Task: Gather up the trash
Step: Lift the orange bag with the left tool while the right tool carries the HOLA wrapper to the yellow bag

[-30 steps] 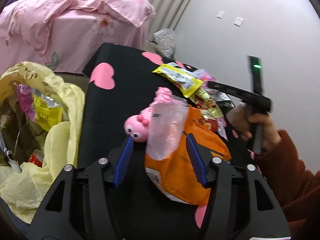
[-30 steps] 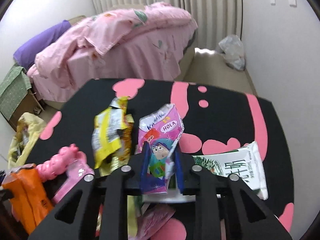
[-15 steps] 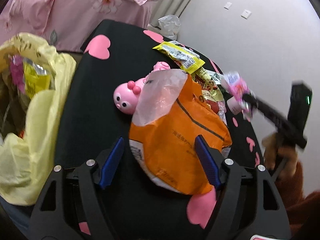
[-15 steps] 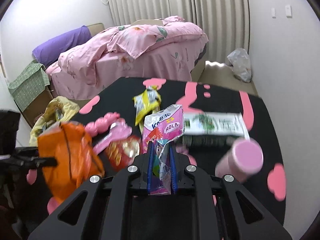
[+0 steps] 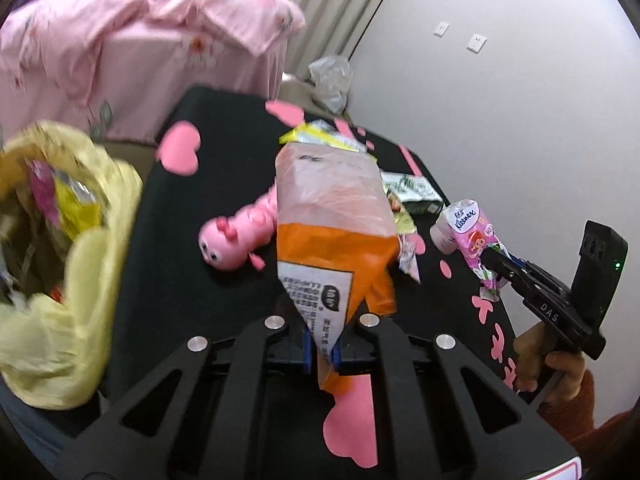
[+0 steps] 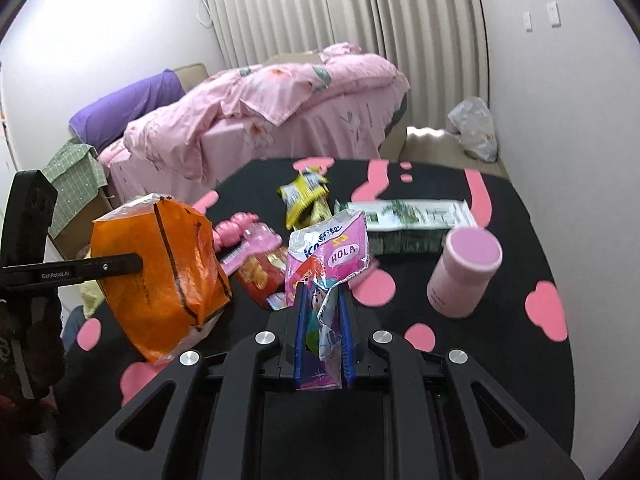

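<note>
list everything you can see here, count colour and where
orange snack bag: 1, orange, lifted over the table, pinched in the left gripper
pink tissue wrapper: 1, pink, clamped in the right gripper
toy: 1, pink, on the table beside the orange bag
yellow wrapper: 1, yellow, far side of the table
green and white pack: 1, lying flat behind the cup
cup: 1, pink, upright on the table's right
trash bag: 1, pale yellow, open at the table's left edge
table: 1, black with pink shapes
bed: 1, pink bedding, behind the table
left gripper: 1, black, shut
right gripper: 1, black, shut
hand: 1, holding the right gripper's handle
</note>
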Demonstrator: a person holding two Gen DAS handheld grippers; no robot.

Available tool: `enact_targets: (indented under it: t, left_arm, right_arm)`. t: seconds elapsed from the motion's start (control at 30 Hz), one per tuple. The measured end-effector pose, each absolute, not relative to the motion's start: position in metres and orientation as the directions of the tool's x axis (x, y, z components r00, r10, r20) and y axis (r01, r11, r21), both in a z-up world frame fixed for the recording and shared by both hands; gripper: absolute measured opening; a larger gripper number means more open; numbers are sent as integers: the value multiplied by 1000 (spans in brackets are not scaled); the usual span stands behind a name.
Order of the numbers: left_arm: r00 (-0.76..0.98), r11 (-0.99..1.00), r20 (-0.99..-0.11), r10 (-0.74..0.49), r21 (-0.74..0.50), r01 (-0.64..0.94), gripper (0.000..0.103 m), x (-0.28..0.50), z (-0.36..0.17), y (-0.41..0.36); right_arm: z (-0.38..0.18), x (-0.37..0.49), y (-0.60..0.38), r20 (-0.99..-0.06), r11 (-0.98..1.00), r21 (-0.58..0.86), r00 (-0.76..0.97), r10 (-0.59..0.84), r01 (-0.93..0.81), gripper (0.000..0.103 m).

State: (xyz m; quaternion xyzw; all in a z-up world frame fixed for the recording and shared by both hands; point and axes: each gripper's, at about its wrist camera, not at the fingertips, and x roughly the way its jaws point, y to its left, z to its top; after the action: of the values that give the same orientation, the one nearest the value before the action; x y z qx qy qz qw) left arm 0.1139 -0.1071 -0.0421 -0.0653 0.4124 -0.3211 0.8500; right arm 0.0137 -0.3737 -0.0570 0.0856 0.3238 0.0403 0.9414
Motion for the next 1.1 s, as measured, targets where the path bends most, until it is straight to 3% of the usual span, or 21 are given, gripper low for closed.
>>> enact_targets:
  t: [0.53,0.87,1.1]
  left_arm:
    - [669,839,-507,-544,-315,445,5,101,35,-31]
    - [794,896,-421,-438,-274,349,5,105,64,28]
    - [846,918,-395,-358,-313,242,5,125,65,88]
  right_arm:
    - [16,35,-292,-489,975,54,845,216,-218,16]
    - [40,53,-248,-468,951,23,837,283,-309,16]
    - [50,79,-217,-471,928,32,813,342,-372,16]
